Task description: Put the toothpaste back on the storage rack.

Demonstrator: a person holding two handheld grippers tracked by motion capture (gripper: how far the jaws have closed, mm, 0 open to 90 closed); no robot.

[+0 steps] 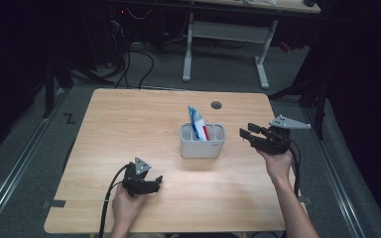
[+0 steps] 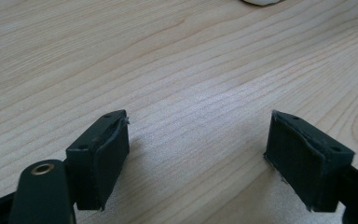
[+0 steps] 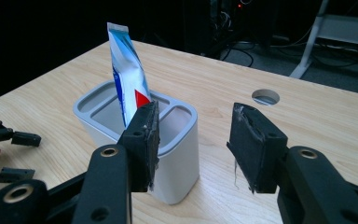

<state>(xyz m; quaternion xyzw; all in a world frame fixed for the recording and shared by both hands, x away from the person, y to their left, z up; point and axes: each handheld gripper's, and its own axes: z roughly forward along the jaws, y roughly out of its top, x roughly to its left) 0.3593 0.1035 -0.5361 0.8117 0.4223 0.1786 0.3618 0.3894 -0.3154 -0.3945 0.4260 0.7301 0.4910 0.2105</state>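
I see the holder [image 1: 202, 141], a pale grey caddy w/ several compartments, standing upright near the middle of the bench [image 1: 129, 129], a bit toward the right side. A toothpaste tube [image 1: 197, 123], white w/ blue and red print, stands in it tilted, crimped end up; in the right gripper view it sits in the holder's [image 3: 177, 154] middle slot, as far as I can tell, w/ the tube [image 3: 127, 79] leaning toward the far-left rim.

Right gripper [image 1: 244, 134] hangs above the bench, just right of the holder, pointing at it, held by the right hand [image 1: 277, 163]. Its jaws are spread partway, nothing between them. In its own view the right gripper [image 3: 193, 140] lines up so one jaw overlaps the holder's near wall and the other stands off to the side over bare wood; can't tell if the pad touches the wall. No grip on anything.

Left gripper [image 1: 154, 182] sits low at the near-left part of the bench, well apart from the holder, in the left hand [image 1: 125, 203]. In its own view the left gripper [image 2: 196, 154] has jaws spread wide over bare wood grain, empty.

A round cable hole [image 1: 216, 105] lies in the bench behind the holder.
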